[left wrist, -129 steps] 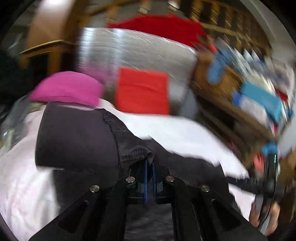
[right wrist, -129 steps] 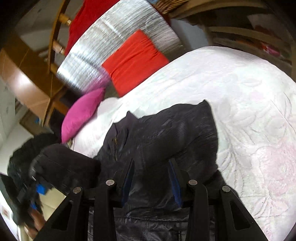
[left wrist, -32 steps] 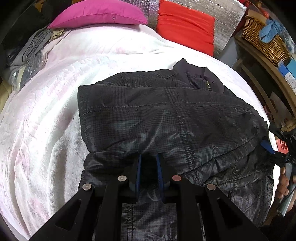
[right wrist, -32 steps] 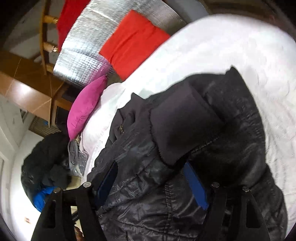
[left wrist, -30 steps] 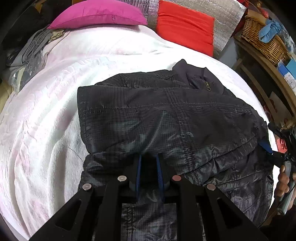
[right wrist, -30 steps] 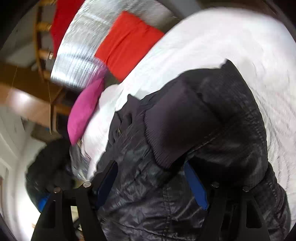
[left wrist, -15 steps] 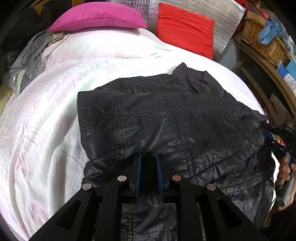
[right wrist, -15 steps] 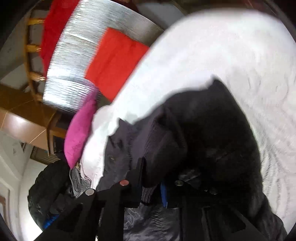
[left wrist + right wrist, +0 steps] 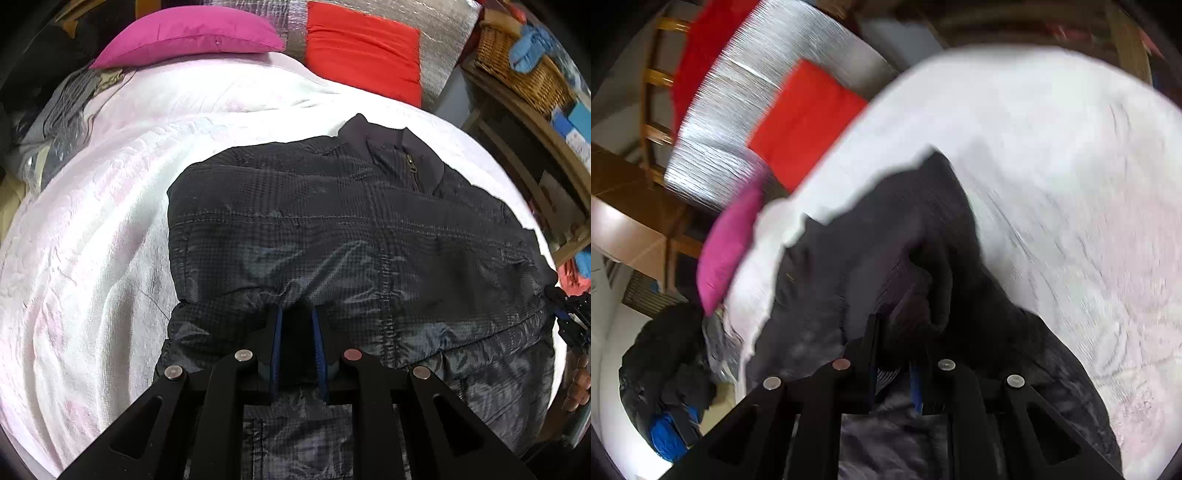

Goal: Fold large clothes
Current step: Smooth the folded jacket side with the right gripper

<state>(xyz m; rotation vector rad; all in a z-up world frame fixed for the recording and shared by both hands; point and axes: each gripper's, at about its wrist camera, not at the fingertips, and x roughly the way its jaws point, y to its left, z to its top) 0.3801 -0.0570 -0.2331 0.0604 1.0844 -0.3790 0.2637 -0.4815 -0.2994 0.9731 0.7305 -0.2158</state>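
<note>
A black quilted jacket lies spread on a white bed, collar and zipper toward the far right. My left gripper is shut on a fold of the jacket's near edge. In the right wrist view the picture is blurred; my right gripper is shut on a bunched ribbed cuff of the jacket, which rises off the white bed. The right gripper also shows at the far right edge of the left wrist view, held by a hand.
A pink pillow and a red cushion lean against a silver panel at the head of the bed. Wooden shelves with a wicker basket stand to the right. Grey clothes lie at the left edge.
My right gripper closed from wide open onto the jacket's cuff and pulled it, lifting that side of the jacket. The left gripper kept its grip and stayed put.
</note>
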